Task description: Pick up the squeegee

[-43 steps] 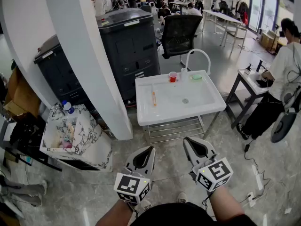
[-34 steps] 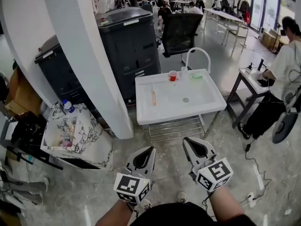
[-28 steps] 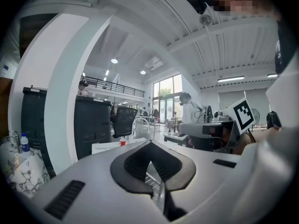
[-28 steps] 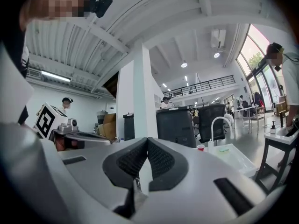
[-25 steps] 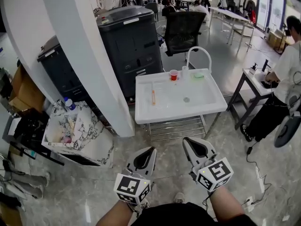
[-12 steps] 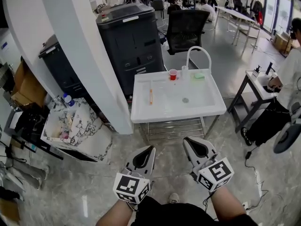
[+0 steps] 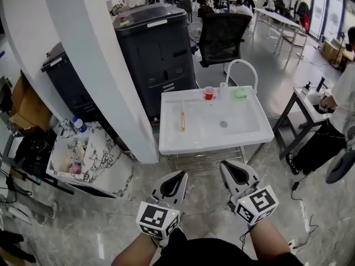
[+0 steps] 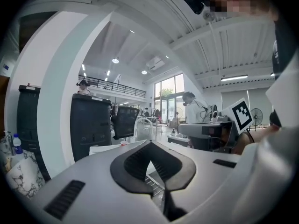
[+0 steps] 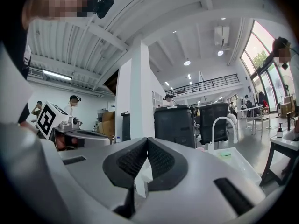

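A slim orange tool, which looks like the squeegee (image 7: 182, 121), lies in the left half of the white sink table (image 7: 260, 131), well ahead of me. Both grippers are held low over the floor, short of the table's front edge. My left gripper (image 7: 179, 174) is shut and holds nothing. My right gripper (image 7: 224, 164) is also shut and holds nothing. In the left gripper view the left gripper (image 8: 149, 143) shows its dark pads meeting. In the right gripper view the right gripper (image 9: 147, 140) has its pads meeting too, with the sink table (image 9: 243, 164) at the right.
A red cup (image 7: 208, 93), a green sponge (image 7: 240, 94) and a curved faucet (image 7: 242, 71) stand along the sink's far rim. A white pillar (image 7: 100, 76) and a marble-patterned box of clutter (image 7: 91, 159) are on the left. Black cabinets (image 7: 158, 54) and an office chair (image 7: 222, 37) stand behind.
The sink table has come a little nearer and shifted slightly in the head view as I walk toward it. Both grippers stay shut, side by side.
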